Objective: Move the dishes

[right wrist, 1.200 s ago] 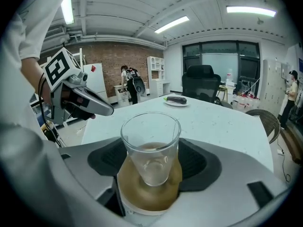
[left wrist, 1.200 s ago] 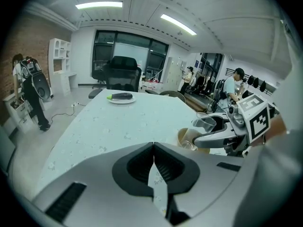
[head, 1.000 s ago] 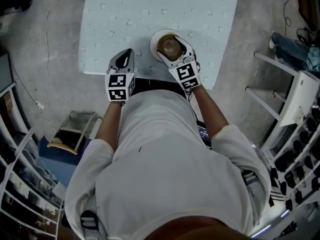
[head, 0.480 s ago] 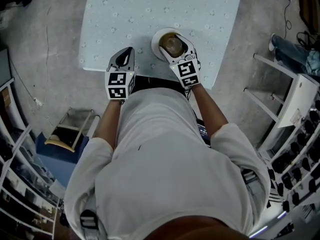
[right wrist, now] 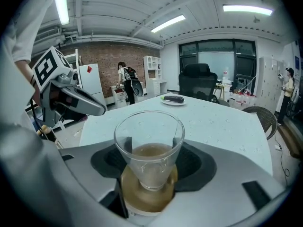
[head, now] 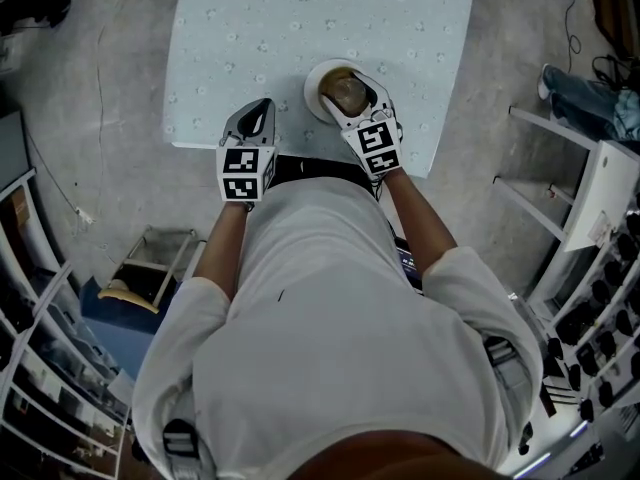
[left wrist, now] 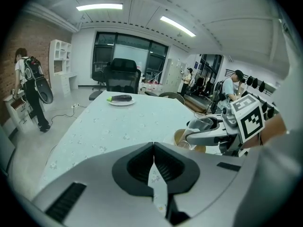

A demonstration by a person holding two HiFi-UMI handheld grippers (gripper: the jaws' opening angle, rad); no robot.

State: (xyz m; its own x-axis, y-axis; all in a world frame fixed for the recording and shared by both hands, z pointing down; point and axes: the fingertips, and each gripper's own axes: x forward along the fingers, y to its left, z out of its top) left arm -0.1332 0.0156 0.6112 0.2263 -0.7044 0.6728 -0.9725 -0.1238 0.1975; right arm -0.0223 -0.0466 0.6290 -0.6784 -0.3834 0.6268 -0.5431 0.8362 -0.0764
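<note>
My head camera looks steeply down past my shoulders onto the pale blue flower-print table [head: 300, 18]. Each gripper camera sits low and faces along its jaws across that tabletop, the right one close behind a clear tapered glass [right wrist: 149, 145]. Both share the far white plate holding a dark aubergine [left wrist: 121, 99] and the black office chair [left wrist: 122, 74].

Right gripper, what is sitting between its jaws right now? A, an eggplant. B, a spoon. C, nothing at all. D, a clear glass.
D: in the right gripper view, the right gripper has one jaw pressed against each side of a clear glass.
</note>
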